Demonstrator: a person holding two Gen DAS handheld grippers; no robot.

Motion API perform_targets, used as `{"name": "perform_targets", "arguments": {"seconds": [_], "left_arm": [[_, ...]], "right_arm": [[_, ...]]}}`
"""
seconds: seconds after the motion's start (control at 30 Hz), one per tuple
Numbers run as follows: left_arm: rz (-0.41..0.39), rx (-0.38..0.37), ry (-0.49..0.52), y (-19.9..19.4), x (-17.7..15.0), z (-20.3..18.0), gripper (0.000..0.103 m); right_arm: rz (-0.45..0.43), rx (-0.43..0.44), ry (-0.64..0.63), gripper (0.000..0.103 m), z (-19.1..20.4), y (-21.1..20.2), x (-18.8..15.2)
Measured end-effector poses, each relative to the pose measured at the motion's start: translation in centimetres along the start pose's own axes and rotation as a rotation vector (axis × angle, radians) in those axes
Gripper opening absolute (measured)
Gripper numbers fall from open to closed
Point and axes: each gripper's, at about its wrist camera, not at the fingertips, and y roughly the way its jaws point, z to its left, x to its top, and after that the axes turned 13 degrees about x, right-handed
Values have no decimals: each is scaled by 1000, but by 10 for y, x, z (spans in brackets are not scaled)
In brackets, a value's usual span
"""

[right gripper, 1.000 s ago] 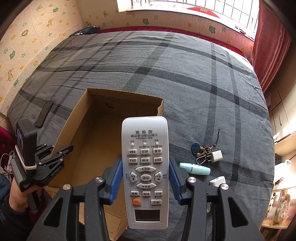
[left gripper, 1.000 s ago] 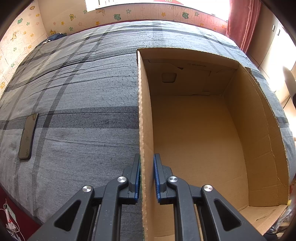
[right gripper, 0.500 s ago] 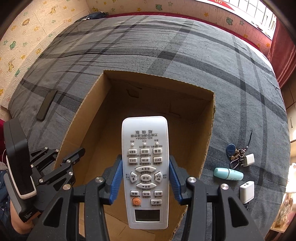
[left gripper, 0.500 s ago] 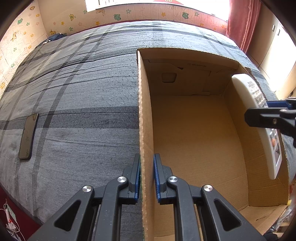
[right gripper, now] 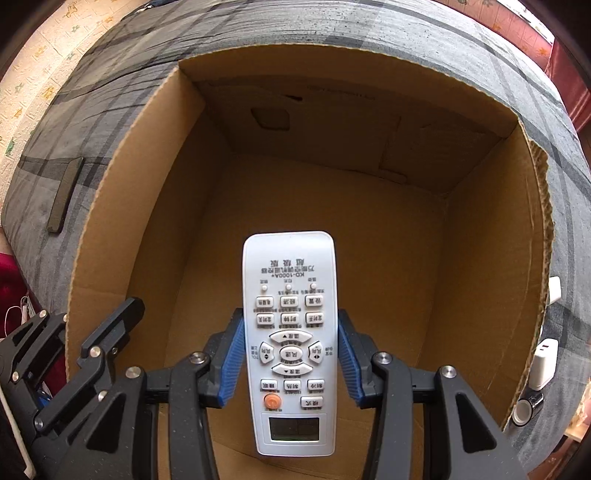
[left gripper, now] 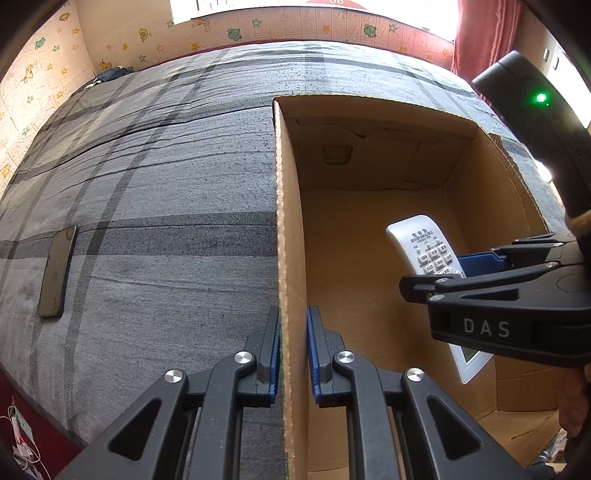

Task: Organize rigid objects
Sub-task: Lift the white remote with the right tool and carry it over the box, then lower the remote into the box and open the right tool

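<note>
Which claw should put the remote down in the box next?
The right claw, probably. It already grips the remote and hangs inside the cardboard box. The left claw is shut on the box wall, steadying it.

The right claw (right gripper: 291, 360) pinches a white remote control (right gripper: 290, 332) by its long sides above the bare floor of an open cardboard box (right gripper: 369, 229) on a grey plaid bed (right gripper: 332, 26), the left claw (right gripper: 99, 332) clamping the box wall to its left.
</note>
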Motion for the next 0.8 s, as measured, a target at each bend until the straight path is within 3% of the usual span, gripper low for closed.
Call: {"name": "perform_targets", "arguments": {"seconds": [0.47, 0.5, 0.7, 0.8], "left_arm": [[1, 3, -2, -1, 0, 0, 14], [6, 2, 0, -1, 1, -1, 14], [7, 7, 1, -1, 1, -1, 14], [6, 8, 2, -1, 1, -1, 14]], "right_arm": [[-10, -9, 28, 50, 1, 13, 4], [-15, -3, 27, 53, 1, 11, 2], [-63, 13, 38, 97, 2, -2, 1], [-77, 10, 45, 100, 0, -5, 2]]}}
